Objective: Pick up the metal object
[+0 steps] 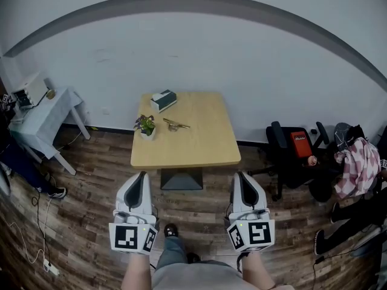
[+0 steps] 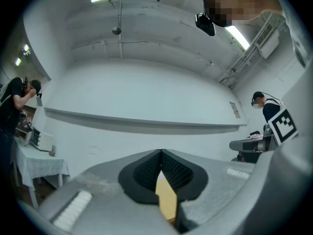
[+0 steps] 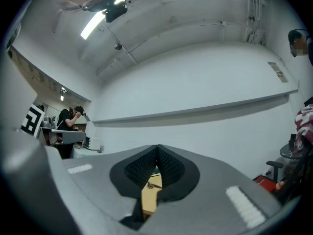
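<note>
While the left gripper and right gripper are both shut tight and empty, short of the desk, the metal object lies ahead on it, long axis roughly crosswise, slightly nearer the left gripper.

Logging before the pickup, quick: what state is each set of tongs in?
Left tongs: closed, holding nothing.
Right tongs: closed, holding nothing.

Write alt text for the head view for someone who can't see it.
The left tongs and right tongs, both shut, point toward a wooden table. On it sit a metal object, a potted plant and a box.
</note>
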The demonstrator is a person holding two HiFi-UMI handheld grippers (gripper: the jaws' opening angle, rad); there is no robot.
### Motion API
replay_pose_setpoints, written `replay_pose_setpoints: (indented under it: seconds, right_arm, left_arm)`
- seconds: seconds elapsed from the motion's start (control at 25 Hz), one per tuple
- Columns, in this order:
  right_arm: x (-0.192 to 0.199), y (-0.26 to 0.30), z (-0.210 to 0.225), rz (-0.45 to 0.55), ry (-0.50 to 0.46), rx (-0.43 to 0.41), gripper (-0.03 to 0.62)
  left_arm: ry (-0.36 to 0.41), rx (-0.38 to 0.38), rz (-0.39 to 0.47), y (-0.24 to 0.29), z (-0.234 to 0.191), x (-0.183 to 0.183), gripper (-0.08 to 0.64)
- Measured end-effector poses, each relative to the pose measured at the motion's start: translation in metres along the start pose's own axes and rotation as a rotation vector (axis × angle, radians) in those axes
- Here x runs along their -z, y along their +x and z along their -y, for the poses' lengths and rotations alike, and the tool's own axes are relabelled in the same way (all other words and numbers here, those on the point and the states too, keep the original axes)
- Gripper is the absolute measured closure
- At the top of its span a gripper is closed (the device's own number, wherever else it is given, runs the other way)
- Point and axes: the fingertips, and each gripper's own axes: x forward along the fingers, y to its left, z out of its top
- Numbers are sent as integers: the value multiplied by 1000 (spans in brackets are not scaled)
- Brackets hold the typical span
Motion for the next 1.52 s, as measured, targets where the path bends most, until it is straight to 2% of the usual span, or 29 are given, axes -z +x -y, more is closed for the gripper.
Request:
replay_pose_setpoints:
  seconds: [0.44, 0.84, 1.52]
  right_arm:
    - [13, 87, 7, 4, 1, 37, 591]
    - [20, 157, 1, -2, -12, 58, 591]
    - [33, 227, -20, 9, -30, 134, 591]
  left_arm:
    - [15, 34, 11, 82, -47, 7, 555]
    - [-12, 56, 21, 146, -92, 16, 556]
    - [-42, 100, 35, 207, -162, 32, 555]
